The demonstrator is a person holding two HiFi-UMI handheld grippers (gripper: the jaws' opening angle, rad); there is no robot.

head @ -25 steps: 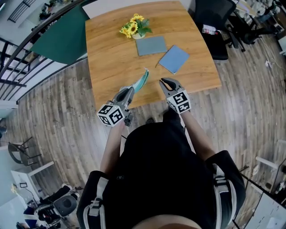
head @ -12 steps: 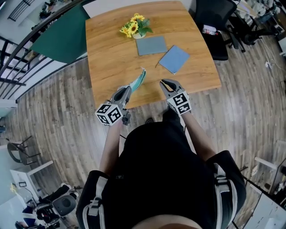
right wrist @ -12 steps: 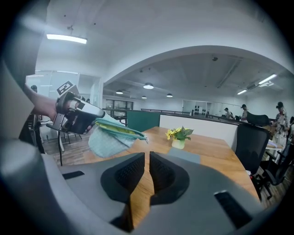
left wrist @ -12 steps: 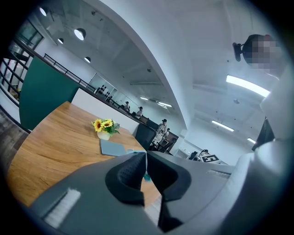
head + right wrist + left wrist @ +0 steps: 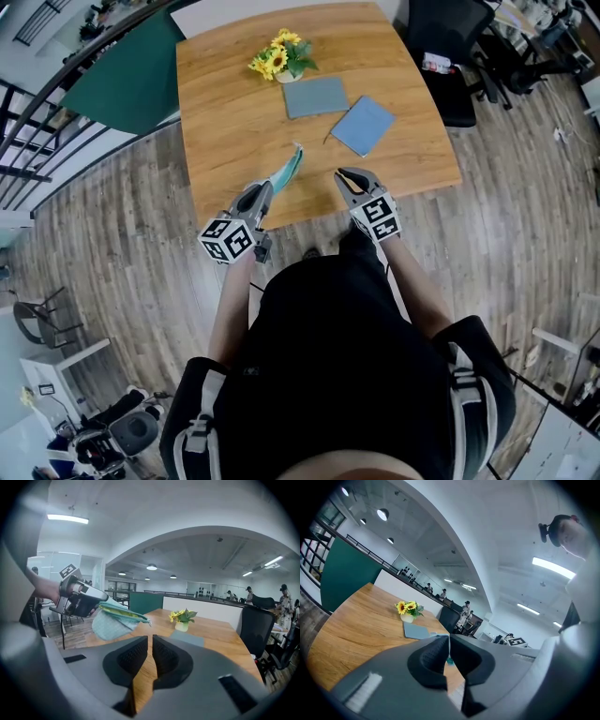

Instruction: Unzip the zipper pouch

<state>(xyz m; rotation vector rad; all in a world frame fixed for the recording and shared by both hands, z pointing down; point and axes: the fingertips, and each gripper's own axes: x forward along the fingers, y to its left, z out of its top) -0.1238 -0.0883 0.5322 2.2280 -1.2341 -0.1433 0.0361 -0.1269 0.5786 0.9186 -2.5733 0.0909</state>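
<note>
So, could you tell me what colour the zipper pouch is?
Pale teal pouch, yellow-green zipper strip; clearest in the right gripper view.

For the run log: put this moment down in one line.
left gripper: shut on pouch, held clear of table | right gripper: empty, jaws nearly together, apart from pouch

The zipper pouch (image 5: 289, 169) is a small, soft, flat bag of pale teal fabric. It is clamped at one end in the left hand-held gripper (image 5: 267, 190) and held in the air over the near edge of the bench (image 5: 234, 122), touching nothing else. It juts out from the jaws, tilted, with its free end tapering to a point. Its zipper (image 5: 126, 613) runs along the upper edge with a yellow-green strip beside it; whether it is open cannot be told.
</note>
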